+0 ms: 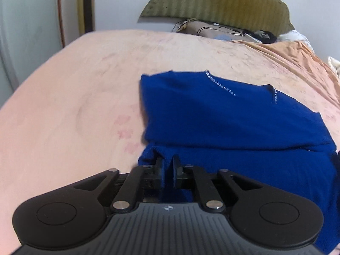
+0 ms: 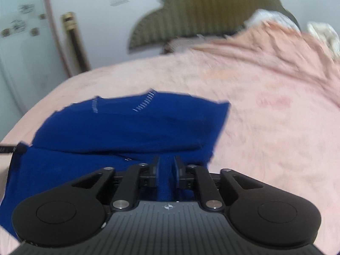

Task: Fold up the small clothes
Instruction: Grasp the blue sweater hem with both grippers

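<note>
A royal blue garment (image 1: 223, 114) with small sparkly trim at its neckline lies on a peach bedsheet (image 1: 63, 106). Its near part is lifted and doubled toward the far part. My left gripper (image 1: 168, 165) is shut on the garment's near left edge. In the right wrist view the same blue garment (image 2: 127, 125) lies left of centre, and my right gripper (image 2: 166, 165) is shut on its near right edge. Blue cloth fills the narrow gap between both pairs of fingers.
An olive padded headboard (image 1: 221, 2) and a patterned pillow (image 1: 212, 30) lie at the far end of the bed. A white wall and a brass-coloured post (image 2: 73, 40) stand at the left. Rumpled sheet (image 2: 276, 53) rises at the far right.
</note>
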